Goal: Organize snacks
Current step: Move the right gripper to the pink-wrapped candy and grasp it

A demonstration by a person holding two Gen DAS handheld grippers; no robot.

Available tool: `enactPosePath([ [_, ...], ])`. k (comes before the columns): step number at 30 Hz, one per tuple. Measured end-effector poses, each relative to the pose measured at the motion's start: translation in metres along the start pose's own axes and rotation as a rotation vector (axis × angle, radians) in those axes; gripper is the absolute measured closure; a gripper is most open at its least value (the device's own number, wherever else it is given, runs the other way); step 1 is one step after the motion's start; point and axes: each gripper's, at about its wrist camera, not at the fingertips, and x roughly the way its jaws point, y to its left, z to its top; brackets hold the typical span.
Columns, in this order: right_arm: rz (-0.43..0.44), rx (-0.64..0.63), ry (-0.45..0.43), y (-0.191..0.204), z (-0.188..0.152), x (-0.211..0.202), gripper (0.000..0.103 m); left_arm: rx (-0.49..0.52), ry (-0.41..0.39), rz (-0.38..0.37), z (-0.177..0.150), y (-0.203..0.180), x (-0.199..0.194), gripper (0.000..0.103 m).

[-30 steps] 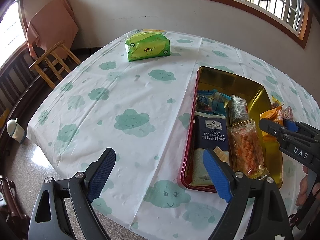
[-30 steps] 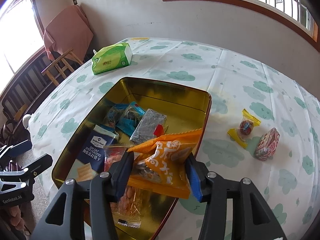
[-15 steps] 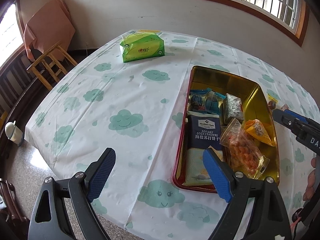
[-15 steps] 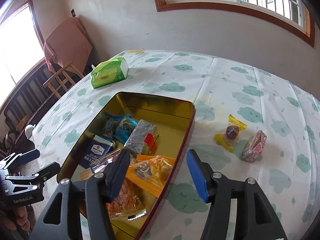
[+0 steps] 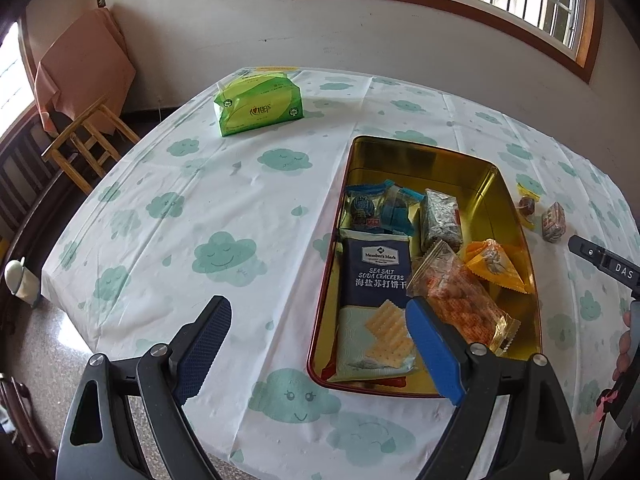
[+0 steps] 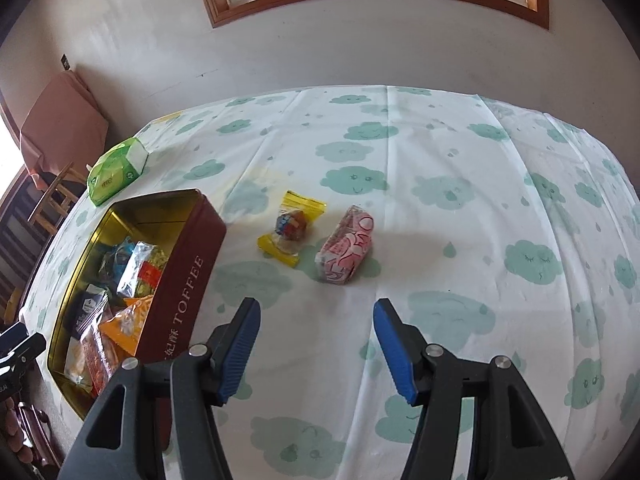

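Observation:
A gold-lined red toffee tin holds several snacks: a blue soda cracker pack, an orange pack, a clear pack of orange snacks, a silver pack and blue candies. On the cloth to the tin's right lie a yellow-wrapped candy and a pink pack. My left gripper is open and empty at the tin's near left corner. My right gripper is open and empty, just short of the pink pack.
A green tissue pack lies at the table's far left. The round table carries a white cloth with green clouds. A wooden chair draped in orange cloth stands beyond the left edge. A wall with a window is behind.
My right gripper opened and dropped the orange pack into the tin, then swung right to face the two loose snacks on the cloth. My left gripper stayed open and shifted slightly.

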Motion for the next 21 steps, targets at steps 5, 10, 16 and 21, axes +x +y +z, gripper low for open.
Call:
enactPosePath([
  [5,-0.008,0.048,-0.012,-0.003,0.01,0.014,0.043,0.017,-0.002,-0.006,0.005,-0.012,0.002,0.016],
  [10,-0.069,0.036,-0.034,0.003,0.021,0.034,0.043,0.053,-0.006,-0.015,0.011,-0.029,0.004,0.016],
  [16,-0.103,-0.002,-0.036,0.006,0.028,0.053,0.043,0.069,-0.029,-0.045,0.022,-0.05,0.003,0.016],
  [21,-0.107,0.006,-0.027,-0.001,0.027,0.062,0.05,0.066,-0.024,-0.078,0.035,-0.068,0.006,0.016],
])
